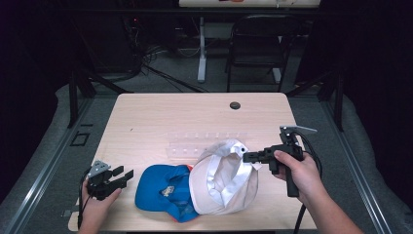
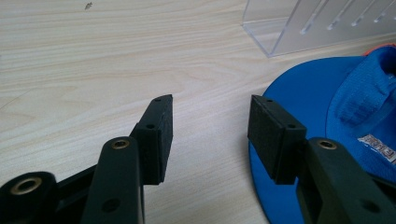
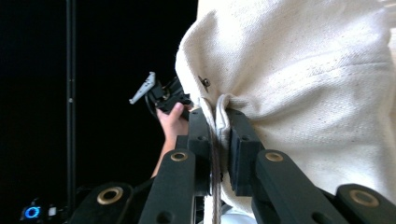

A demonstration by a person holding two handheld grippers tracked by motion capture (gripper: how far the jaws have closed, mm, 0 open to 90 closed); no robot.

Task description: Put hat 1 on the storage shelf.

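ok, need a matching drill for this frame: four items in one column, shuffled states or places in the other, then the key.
Items
1. white cap
2. blue cap
3. left gripper
4. clear rack

States or places
A. jaws open, nothing between them
B. flat on the table, partly under another cap
C. pinched at its edge by the right gripper
D. behind the caps, toward the table's middle

Pairs: 1-C, 2-B, 3-A, 4-D
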